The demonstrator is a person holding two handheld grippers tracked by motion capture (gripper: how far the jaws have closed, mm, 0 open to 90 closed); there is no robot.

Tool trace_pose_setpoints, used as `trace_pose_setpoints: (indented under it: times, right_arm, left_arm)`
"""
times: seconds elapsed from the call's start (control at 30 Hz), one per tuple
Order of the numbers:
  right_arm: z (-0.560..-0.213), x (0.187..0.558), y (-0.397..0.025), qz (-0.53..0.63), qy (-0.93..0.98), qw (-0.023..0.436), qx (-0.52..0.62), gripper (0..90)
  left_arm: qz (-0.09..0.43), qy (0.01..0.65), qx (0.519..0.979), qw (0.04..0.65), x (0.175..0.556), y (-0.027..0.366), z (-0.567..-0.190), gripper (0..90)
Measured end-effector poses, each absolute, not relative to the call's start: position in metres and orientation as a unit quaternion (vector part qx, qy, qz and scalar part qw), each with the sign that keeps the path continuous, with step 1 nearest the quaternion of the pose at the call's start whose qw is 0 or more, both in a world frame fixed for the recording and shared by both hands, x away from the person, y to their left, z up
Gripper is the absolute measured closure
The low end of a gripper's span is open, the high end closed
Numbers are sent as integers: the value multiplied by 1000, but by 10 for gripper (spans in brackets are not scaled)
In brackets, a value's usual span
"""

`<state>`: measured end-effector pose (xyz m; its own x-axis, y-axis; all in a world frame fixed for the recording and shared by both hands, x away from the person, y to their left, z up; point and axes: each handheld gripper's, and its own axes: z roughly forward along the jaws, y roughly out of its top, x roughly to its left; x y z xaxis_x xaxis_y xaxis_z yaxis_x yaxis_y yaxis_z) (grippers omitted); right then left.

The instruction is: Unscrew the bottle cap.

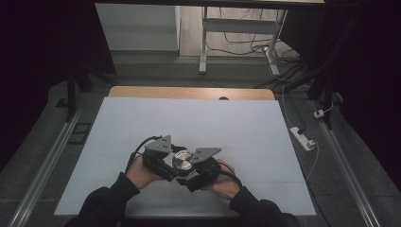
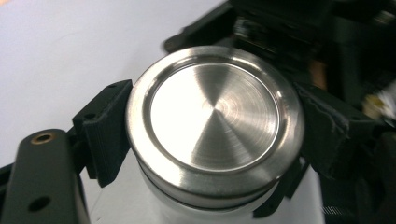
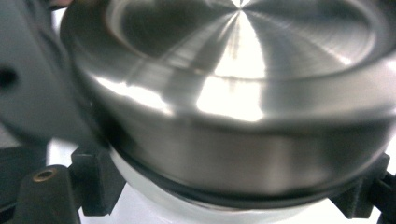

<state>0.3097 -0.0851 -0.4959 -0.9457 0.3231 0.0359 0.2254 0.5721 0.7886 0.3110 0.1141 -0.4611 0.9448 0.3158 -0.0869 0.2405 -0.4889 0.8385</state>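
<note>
A white jar (image 2: 187, 212) with a brushed steel lid (image 1: 182, 160) stands at the front middle of the table. My left gripper (image 1: 173, 163) comes in from the left and is shut on the lid (image 2: 215, 121), with one black pad (image 2: 107, 133) on each side of its rim. My right gripper (image 1: 192, 169) comes in from the right and is shut on the jar just under the lid (image 3: 243, 93). Its pads (image 3: 95, 186) press the white body (image 3: 154, 196). A hand holds each gripper.
A white sheet (image 1: 189, 118) covers the table, with a wooden strip (image 1: 189, 92) along the far edge. On the floor to the right lie a power strip (image 1: 302, 138) and cables. A desk frame (image 1: 203, 42) stands beyond the table.
</note>
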Motion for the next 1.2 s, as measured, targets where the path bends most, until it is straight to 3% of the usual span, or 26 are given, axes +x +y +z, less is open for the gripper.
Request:
trace_pose_setpoints:
  times: [0.17, 0.3, 0.4, 0.6, 0.87, 0.93, 1.2]
  right_arm:
    - [-497, 313, -87, 433, 876, 84, 196, 145]
    - [-493, 312, -89, 443, 872, 89, 187, 145]
    - [-491, 310, -90, 449, 874, 83, 170, 145]
    - [-491, 307, -87, 449, 882, 48, 131, 145]
    - [-490, 298, -82, 446, 891, 18, 82, 145]
    - [-490, 298, -81, 445, 892, 19, 78, 145]
    - [-489, 305, -86, 453, 881, 44, 128, 145]
  left_arm:
    - [74, 214, 852, 473, 307, 102, -459, 180]
    - [63, 197, 853, 480, 310, 108, -454, 40]
    - [51, 168, 856, 486, 313, 121, -449, 0]
    - [16, 88, 869, 487, 312, 136, -447, 24]
    - [5, 36, 881, 472, 304, 127, -448, 129]
    - [13, 37, 882, 470, 302, 125, -448, 187]
    - [66, 139, 869, 470, 300, 112, -446, 196]
